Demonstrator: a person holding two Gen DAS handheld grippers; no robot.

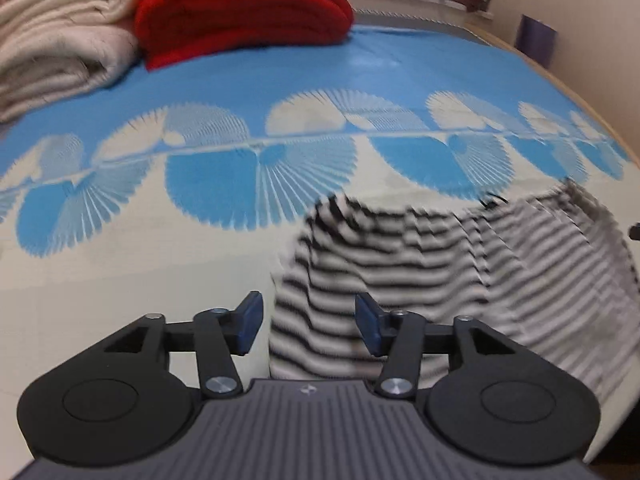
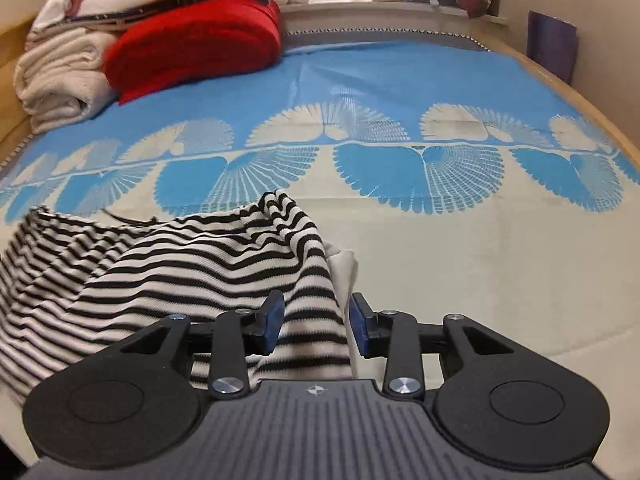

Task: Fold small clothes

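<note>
Striped garment (image 2: 208, 264) lies rumpled on the bed's patterned cover (image 2: 460, 260), spanning both views. Left gripper (image 1: 309, 322) and right gripper (image 2: 317, 322) each have fingers spread, with a fabric edge between them, not yet pinched. Advance until the cloth seats deep between the pads, close both evenly, then lift together to keep the edge taut.

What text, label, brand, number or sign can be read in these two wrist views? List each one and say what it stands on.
No readable words or numbers in either view.
Left gripper: a small white emblem on the grey ribbed body, a symbol, no letters.
Right gripper: a small white star-like emblem on its body, no letters.
Striped garment: no tag or print visible.
Purple book by the wall: cover shows no legible text.
</note>
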